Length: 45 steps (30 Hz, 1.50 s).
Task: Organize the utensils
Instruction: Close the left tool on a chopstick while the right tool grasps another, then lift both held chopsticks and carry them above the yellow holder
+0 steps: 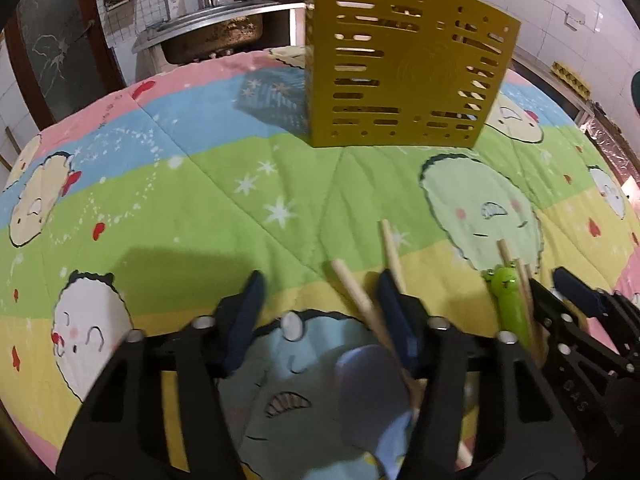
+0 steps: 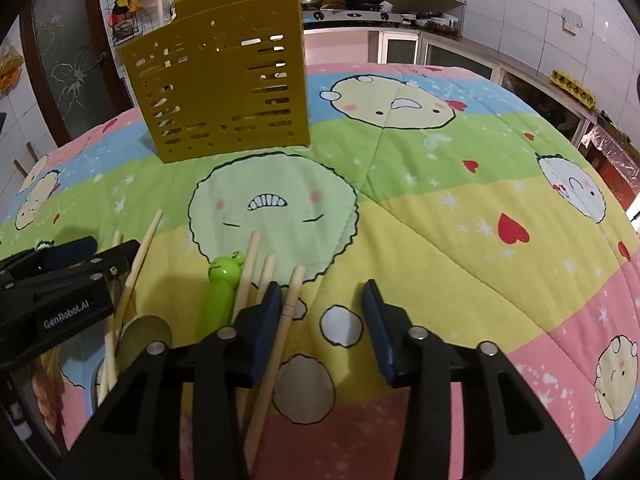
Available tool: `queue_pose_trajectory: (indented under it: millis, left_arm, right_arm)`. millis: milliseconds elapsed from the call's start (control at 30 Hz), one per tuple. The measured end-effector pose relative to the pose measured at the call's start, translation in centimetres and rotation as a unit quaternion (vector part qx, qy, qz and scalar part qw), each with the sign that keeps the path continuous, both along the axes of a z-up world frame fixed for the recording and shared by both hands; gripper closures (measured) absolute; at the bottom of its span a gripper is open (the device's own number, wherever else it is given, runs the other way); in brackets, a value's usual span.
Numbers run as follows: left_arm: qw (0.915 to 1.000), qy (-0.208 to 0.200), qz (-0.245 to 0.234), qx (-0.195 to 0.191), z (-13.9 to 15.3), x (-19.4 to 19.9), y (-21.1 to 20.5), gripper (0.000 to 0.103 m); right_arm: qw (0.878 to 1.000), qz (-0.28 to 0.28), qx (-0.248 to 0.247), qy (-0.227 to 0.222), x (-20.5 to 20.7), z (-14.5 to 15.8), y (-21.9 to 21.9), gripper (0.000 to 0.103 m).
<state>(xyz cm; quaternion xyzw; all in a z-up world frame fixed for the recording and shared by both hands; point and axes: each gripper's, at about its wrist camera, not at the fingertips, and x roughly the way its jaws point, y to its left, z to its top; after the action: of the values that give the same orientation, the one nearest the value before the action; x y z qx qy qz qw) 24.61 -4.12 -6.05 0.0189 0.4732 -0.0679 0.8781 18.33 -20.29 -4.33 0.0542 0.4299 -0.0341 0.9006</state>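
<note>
The left tongs [image 1: 320, 280] stand half open, one chopstick [image 1: 356, 296] lying lengthwise between the jaws, untouched. The right tongs [image 2: 320, 292] also gape, chopsticks [image 2: 280, 320] along the left jaw. The yellow holder [image 1: 404, 68] stands ahead on the tabletop [image 1: 200, 184].

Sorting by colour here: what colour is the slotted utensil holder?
Mustard yellow utensil holder, clearest in the left wrist view.

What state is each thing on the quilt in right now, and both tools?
Yellow utensil holder: upright on the quilt.
Chopsticks: lying loose.
Green frog utensil: lying flat.
Spoon: lying between the left tool's fingers.
Left tool: open.
Right tool: open; one chopstick between its fingers.
</note>
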Motion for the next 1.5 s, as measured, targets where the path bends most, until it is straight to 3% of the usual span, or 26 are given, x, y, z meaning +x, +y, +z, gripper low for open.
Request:
queue_pose_trajectory:
  millis: [233,300,433,633,900,1100,1233,1500]
  left_arm:
    - [0.9999,0.005,0.009,-0.012,0.2,0.4,-0.1,0.082]
    - [0.9995,0.009,0.014,-0.028,0.3,0.6,0.2,0.087]
    - [0.9997,-0.002,0.007,-0.024,0.3,0.8,0.0,0.098]
    - [0.9989,-0.034,0.004,-0.031,1.5,0.3,0.2,0.099]
    - [0.9923,-0.107,0.012,-0.06,5.5,-1.9,1.8,0.099]
    - [0.9784,-0.186,0.022,-0.088,9.6,-4.7,3.1,0.099]
    - [0.9691,-0.231,0.016,-0.086,11.2,-6.8,3.0,0.098]
    - [0.9567,-0.28,0.012,-0.08,12.7,-9.5,3.0,0.098]
  right_arm:
    - [0.999,-0.011,0.035,0.0,0.7,0.2,-0.8,0.092]
    - [0.999,-0.012,0.037,-0.002,0.8,0.3,-0.8,0.094]
    - [0.999,-0.013,0.035,-0.011,0.8,0.5,-0.8,0.095]
    - [0.998,-0.023,0.03,-0.049,0.0,2.2,-1.4,0.097]
    - [0.993,-0.018,0.036,-0.111,-1.7,5.4,-2.0,0.097]
    - [0.985,-0.003,0.047,-0.169,-3.6,8.3,-2.1,0.097]
    - [0.978,0.001,0.049,-0.203,-4.9,9.8,-2.4,0.097]
    - [0.962,0.001,0.031,-0.27,-7.0,11.7,-2.5,0.097]
